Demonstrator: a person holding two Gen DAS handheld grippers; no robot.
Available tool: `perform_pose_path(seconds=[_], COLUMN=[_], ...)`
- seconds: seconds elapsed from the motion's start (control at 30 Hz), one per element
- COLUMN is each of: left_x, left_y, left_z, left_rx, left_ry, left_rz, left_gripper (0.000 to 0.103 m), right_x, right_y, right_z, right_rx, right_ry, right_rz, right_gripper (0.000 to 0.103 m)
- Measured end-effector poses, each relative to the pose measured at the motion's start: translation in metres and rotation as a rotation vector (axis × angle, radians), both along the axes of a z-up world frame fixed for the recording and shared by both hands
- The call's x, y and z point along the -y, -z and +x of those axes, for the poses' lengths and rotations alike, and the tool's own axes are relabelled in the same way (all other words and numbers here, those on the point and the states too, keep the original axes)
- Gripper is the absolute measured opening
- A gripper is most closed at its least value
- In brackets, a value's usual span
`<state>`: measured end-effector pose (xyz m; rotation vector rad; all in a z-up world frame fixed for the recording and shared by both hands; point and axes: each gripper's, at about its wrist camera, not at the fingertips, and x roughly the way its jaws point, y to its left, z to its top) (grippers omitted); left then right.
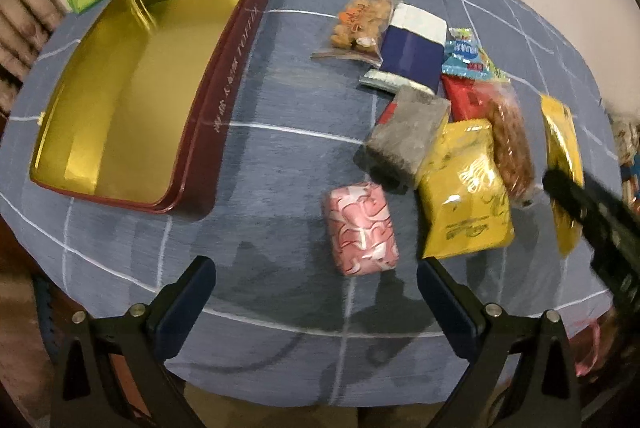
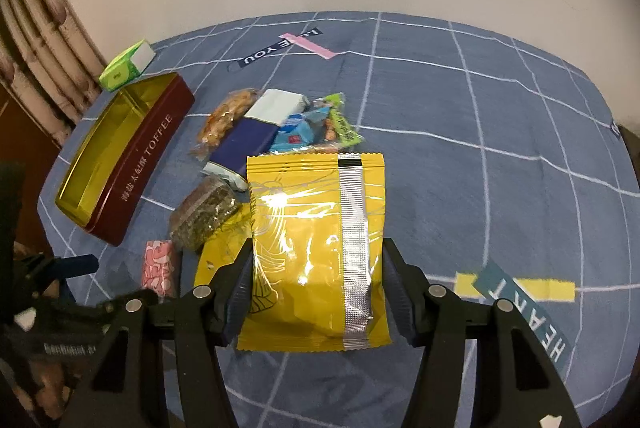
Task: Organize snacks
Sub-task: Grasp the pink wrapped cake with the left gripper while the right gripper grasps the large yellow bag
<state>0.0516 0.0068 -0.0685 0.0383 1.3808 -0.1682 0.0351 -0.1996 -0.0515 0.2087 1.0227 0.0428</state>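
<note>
Two grippers in play. Glossy yellow foil snack packet (image 2: 316, 252) clamped between fingers of right gripper (image 2: 318, 292), lifted above blue grid-patterned tablecloth (image 2: 500, 116), seam side up. Left gripper (image 1: 316, 292) spread wide, nothing held, just short of pink patterned wrapped sweet (image 1: 362, 228). Empty maroon toffee tin with gold interior (image 1: 224, 108) well apart to left of snack pile. Packet judged light, slippery, crushable; side edges best gripped, gentle squeeze advised.
</note>
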Motion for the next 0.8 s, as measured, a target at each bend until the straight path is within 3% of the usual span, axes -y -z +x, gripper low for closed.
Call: perform_pose_path(seconds=[0.2,0.57,0.8], left_x=[0.003,0.018,0.032], left_y=[0.003,0.014,0.022], left_z=[0.01,0.026,0.037], left_rx=[-0.052,-0.094,-0.115], left_ry=[-0.03,-0.063,-0.041], left_rz=[-0.031,-0.014,-0.029], left_gripper=[0.078,0.072,0.037], right_x=[0.009,0.014,0.015], right_y=[0.001,-0.001,-0.002], right_z=[-0.011,-0.019,-0.021], right_rx=[0.007,0.019,0.021], right_ry=[0.02,0.023,0.025], right_rz=[0.021,0.046,0.051], right_gripper=[0.055,0.055,0.055])
